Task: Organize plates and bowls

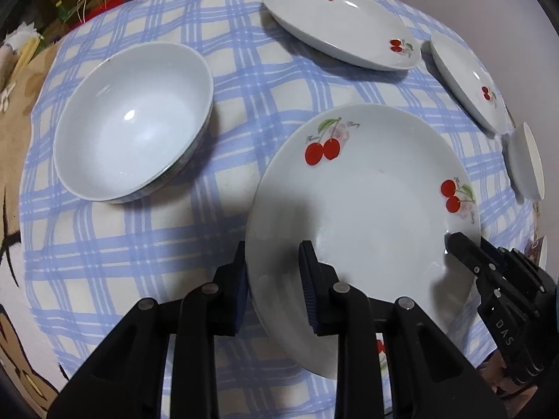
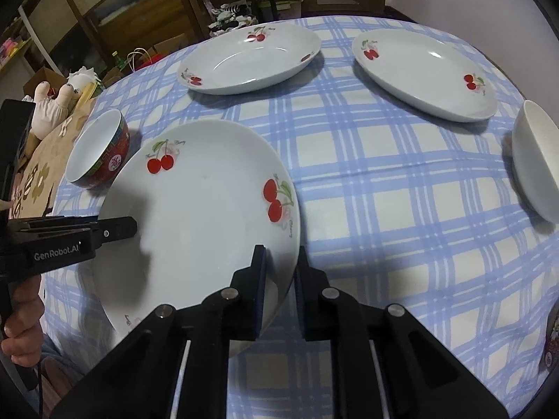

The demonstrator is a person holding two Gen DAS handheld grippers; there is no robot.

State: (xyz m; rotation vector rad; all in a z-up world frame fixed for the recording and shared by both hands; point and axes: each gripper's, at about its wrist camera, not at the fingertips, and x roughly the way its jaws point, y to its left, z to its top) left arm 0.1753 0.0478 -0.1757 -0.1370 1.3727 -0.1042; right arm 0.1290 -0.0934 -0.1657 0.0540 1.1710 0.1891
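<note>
A white cherry-pattern plate [image 1: 367, 209] is lifted and tilted above the blue checked tablecloth; it also shows in the right wrist view [image 2: 202, 216]. My left gripper [image 1: 276, 255] straddles its left rim, jaws close around the edge. My right gripper [image 2: 281, 255] is shut on the plate's right rim; it appears in the left wrist view [image 1: 464, 248]. Two more cherry plates [image 2: 251, 59] [image 2: 422, 76] lie at the far side. A white bowl with a red outside [image 2: 99, 150] sits left of the held plate, also in the left wrist view [image 1: 136, 118].
Another white bowl [image 2: 538, 160] sits at the right edge of the round table. The tablecloth [image 2: 401, 209] covers the table. Beyond the far left edge are soft toys [image 2: 59, 101], bags and wooden furniture.
</note>
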